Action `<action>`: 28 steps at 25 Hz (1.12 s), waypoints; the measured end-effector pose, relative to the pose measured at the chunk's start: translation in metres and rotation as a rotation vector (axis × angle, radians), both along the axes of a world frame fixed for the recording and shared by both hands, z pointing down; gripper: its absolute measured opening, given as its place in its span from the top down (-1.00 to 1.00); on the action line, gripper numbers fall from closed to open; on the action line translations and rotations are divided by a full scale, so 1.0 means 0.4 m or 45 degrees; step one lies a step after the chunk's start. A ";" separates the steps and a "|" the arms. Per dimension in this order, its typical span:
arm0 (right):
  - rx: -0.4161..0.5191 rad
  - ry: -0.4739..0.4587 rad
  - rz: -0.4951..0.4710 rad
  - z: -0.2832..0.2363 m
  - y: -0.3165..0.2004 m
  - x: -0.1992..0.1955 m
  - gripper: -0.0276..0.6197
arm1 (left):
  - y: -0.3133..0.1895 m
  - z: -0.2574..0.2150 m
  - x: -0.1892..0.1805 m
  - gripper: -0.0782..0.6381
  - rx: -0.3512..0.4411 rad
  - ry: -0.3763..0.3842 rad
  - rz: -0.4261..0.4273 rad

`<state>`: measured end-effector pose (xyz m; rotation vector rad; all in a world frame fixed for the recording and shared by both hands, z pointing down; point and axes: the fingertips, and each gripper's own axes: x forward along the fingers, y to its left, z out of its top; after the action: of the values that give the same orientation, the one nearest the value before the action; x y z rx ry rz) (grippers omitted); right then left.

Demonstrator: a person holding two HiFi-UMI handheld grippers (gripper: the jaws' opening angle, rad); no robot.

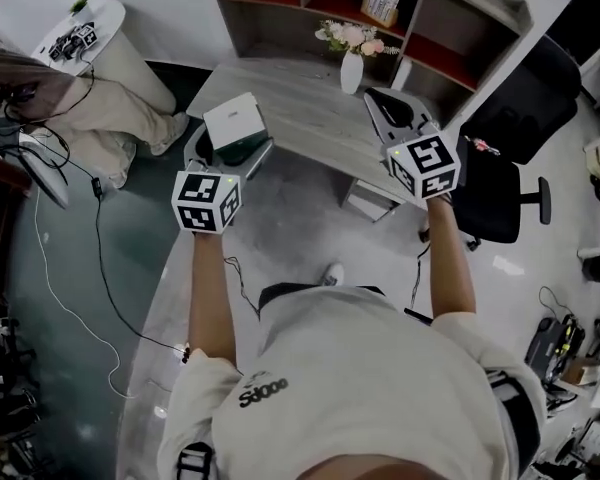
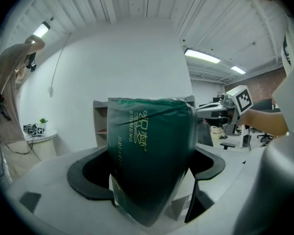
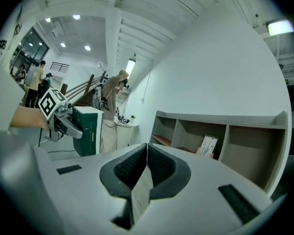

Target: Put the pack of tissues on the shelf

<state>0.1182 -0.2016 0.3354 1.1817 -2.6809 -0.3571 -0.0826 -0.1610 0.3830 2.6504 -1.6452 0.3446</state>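
Observation:
The pack of tissues (image 1: 233, 123) has a white top and dark green sides with gold print. My left gripper (image 1: 231, 152) is shut on it and holds it above the near left part of the grey desk (image 1: 305, 108). In the left gripper view the green pack (image 2: 149, 151) fills the space between the jaws. My right gripper (image 1: 388, 103) is shut with nothing in it, over the desk's right side. Its dark pads (image 3: 159, 165) meet in the right gripper view. The shelf (image 1: 430, 18), grey with red-lined compartments, stands behind the desk.
A white vase of flowers (image 1: 352, 56) stands at the back of the desk. A small printed box (image 1: 382, 0) sits in a shelf compartment. A black office chair (image 1: 510, 158) is to the right. A person (image 1: 75, 118) and a round white table (image 1: 95, 33) are at left, with cables on the floor.

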 end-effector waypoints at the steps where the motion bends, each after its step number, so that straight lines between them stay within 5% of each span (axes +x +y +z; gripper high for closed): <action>1: -0.012 -0.008 -0.005 0.005 -0.030 0.003 0.94 | -0.030 0.004 0.003 -0.58 -0.006 0.003 -0.007; 11: -0.045 -0.016 0.072 0.054 -0.314 -0.041 0.94 | -0.369 0.032 -0.076 -0.58 -0.031 0.053 -0.006; 21: -0.024 -0.055 0.308 0.005 -0.727 -0.136 0.94 | -0.936 -0.046 -0.150 -0.58 -0.011 0.064 0.240; 28: -0.051 -0.099 0.461 0.003 -0.916 -0.156 0.94 | -1.218 -0.110 -0.133 -0.58 0.028 0.123 0.384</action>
<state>0.0559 -0.5681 0.3365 1.6587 -2.4500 -0.2025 -0.1360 -0.6480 0.3389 2.8813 -1.2305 0.1957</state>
